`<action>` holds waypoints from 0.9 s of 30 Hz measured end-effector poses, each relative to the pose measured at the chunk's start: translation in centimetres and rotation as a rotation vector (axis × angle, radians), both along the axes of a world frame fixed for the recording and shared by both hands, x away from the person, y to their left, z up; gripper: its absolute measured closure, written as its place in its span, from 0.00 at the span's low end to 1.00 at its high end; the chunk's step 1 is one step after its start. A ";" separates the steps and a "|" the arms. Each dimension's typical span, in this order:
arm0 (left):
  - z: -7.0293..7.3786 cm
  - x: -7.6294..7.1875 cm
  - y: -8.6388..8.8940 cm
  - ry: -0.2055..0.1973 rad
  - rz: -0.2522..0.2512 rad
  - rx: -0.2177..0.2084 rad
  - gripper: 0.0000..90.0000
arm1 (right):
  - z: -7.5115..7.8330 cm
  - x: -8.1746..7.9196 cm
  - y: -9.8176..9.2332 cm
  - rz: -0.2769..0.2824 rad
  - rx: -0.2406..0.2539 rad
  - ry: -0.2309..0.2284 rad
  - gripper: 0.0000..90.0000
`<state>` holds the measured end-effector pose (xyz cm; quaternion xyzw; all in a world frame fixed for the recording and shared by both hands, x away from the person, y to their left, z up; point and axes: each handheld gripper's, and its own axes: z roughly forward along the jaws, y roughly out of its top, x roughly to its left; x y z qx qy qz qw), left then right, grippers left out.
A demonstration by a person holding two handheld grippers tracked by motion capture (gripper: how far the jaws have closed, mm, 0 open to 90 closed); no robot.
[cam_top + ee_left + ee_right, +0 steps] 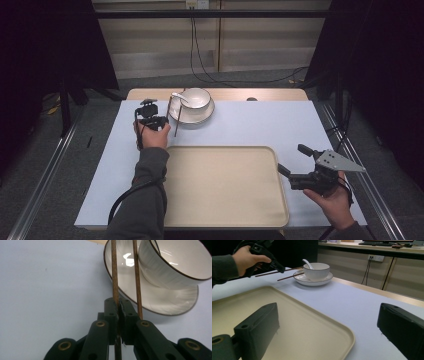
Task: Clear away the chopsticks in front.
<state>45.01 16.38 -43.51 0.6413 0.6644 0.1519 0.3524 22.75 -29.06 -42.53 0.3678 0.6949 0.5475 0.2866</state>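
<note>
Two thin dark-brown wooden chopsticks [137, 277] lean with their far ends on the rim of the shallow white plate with a dark edge [204, 115], their near ends toward the person, just left of that plate. The left gripper [161, 121] sits left of the plate, and its jaws are pressed together on one chopstick only; the second stick runs free just beside the jaws, on the plate side. A white ribbed bowl [196, 97] stands on the plate with a white spoon [178, 96] resting in it.

To do this pick well, I judge the lift should go straight up and slightly away from the plate, so the held stick clears the rim without dragging the loose one or nudging the bowl. The grip is thin and may let the stick pivot, so a slow, level move seems wise.

The large beige rounded plastic tray [225, 220] lies on the pale blue desk [260, 125] nearer the person than the plate, bare. Right of the tray, well apart from the plate, the right gripper [291, 161] hovers with jaws wide apart, holding nothing.
</note>
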 end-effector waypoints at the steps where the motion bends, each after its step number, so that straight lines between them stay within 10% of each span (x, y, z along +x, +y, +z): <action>1: 0.1 -0.5 0.2 -0.007 0.002 0.001 0.95 | 0.0 0.0 0.0 -0.001 0.000 0.003 0.04; 27: -0.2 -14.2 1.0 -0.033 0.009 -0.098 0.95 | 0.0 -0.1 0.1 -0.001 -0.002 -0.007 0.04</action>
